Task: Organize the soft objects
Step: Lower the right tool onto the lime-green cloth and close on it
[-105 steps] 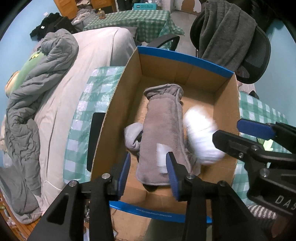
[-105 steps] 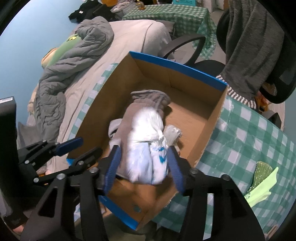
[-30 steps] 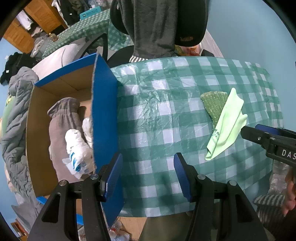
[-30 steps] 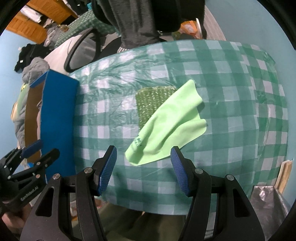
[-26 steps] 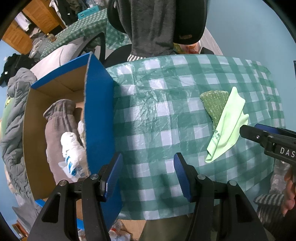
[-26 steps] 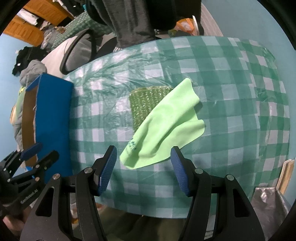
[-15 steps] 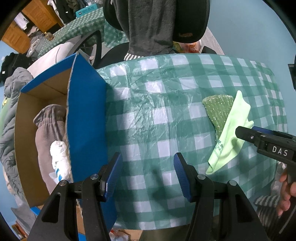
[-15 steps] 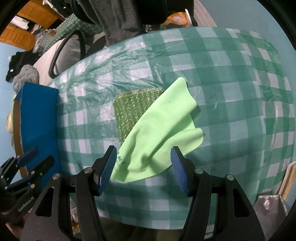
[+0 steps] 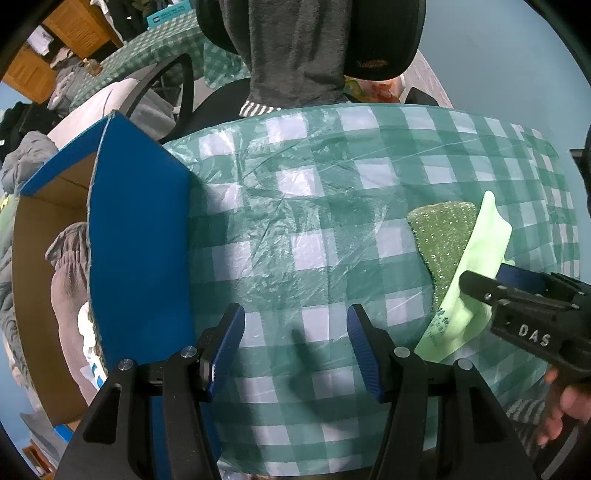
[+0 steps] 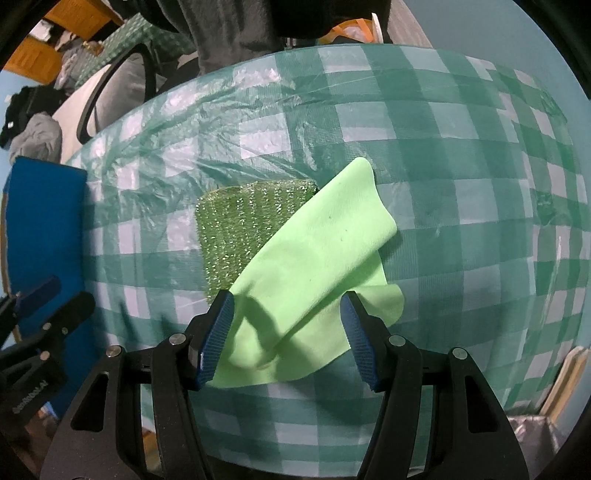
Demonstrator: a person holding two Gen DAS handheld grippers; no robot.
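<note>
A light green cloth (image 10: 314,266) lies on the green checked tablecloth (image 10: 461,166), partly over a glittery green sponge pad (image 10: 240,229). My right gripper (image 10: 286,334) is open, its fingers straddling the cloth's near edge just above it. The cloth (image 9: 476,288) and pad (image 9: 439,236) also show at the right of the left wrist view, with the right gripper (image 9: 498,280) over them. My left gripper (image 9: 295,347) is open and empty above bare tablecloth. The blue cardboard box (image 9: 140,251) at the left holds a grey fleece item (image 9: 68,280) and a white bundle (image 9: 86,328).
A black office chair (image 9: 384,33) draped with a grey garment (image 9: 295,48) stands behind the table. A bed with grey bedding (image 9: 22,162) lies beyond the box. The table's edges (image 10: 561,110) curve off at the right and near side.
Both grippers moved from the box, where the white bundle was left, rightward over the table. The right gripper has closed in and lowered onto the green cloth.
</note>
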